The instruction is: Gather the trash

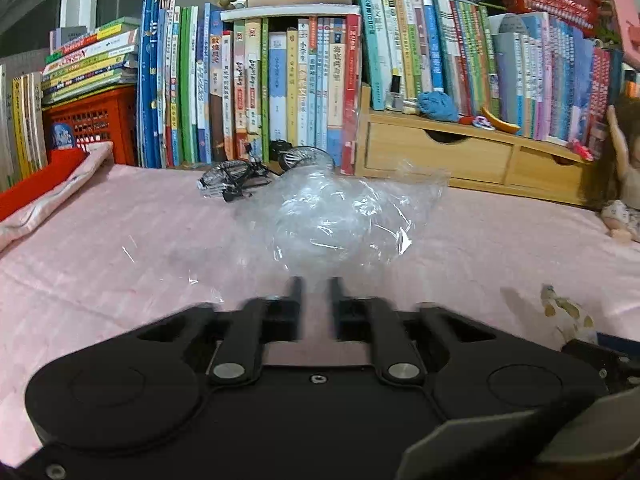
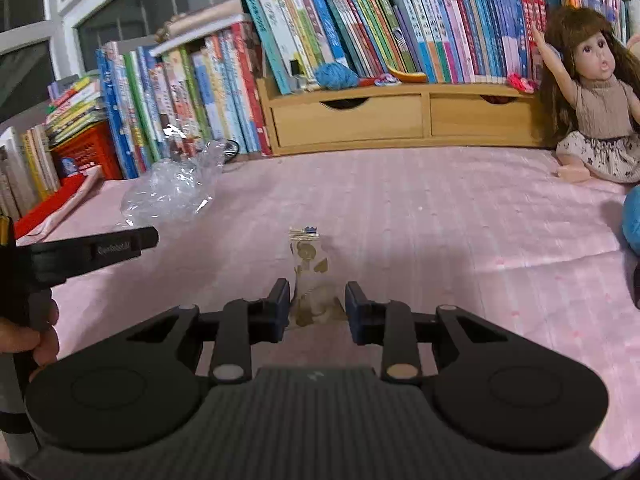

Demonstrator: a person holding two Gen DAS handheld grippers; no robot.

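In the left wrist view, the left gripper [image 1: 316, 286] points down at a pink striped cloth [image 1: 120, 248] spread over the surface, its black fingers [image 1: 295, 292] drawn close with only a narrow gap; the near edge of a crumpled clear plastic bag [image 1: 336, 220] lies at their tips, though whether the film is actually pinched cannot be told. Behind the bag lies a black wire object [image 1: 232, 182], then a row of upright books [image 1: 280, 88] and a light wooden drawer organizer [image 1: 460, 152]. In the right wrist view, the right gripper [image 2: 318, 300] has its blue-padded fingers [image 2: 282, 308] part-closed on either side of a small clear wrapper with gold print [image 2: 310, 276], which stands between them on the cloth; the pads are not seen pressing it. The plastic bag [image 2: 172, 188] sits far left, with the other gripper's black finger [image 2: 120, 245] beside it. A long-haired doll [image 2: 596, 92] sits at the right.
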